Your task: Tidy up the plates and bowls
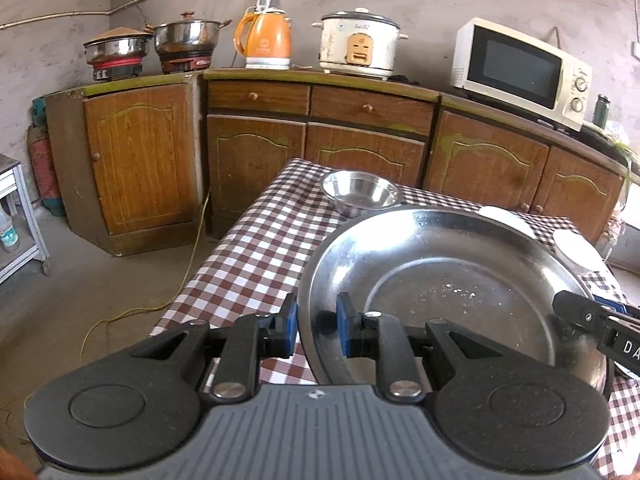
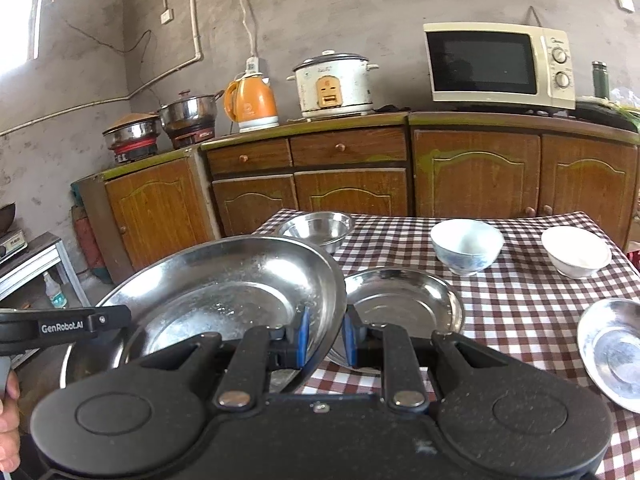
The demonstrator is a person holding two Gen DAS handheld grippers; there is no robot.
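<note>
A large steel plate (image 1: 452,280) (image 2: 224,292) is held above the checkered table (image 1: 256,248) (image 2: 520,304) by both grippers. My left gripper (image 1: 317,322) is shut on its left rim. My right gripper (image 2: 325,338) is shut on its right rim. A smaller steel plate (image 2: 404,308) lies on the table just right of it. A steel bowl (image 1: 360,192) (image 2: 318,228) stands at the table's far left. A blue-patterned white bowl (image 2: 466,246) and a plain white bowl (image 2: 576,252) stand at the back. Another steel dish (image 2: 612,352) lies at the right edge.
Wooden cabinets (image 2: 348,184) run along the wall behind the table, with pots, an orange kettle (image 1: 266,40), a rice cooker (image 1: 360,44) and a microwave (image 2: 496,66) on top. A metal shelf (image 1: 16,216) stands on the floor to the left.
</note>
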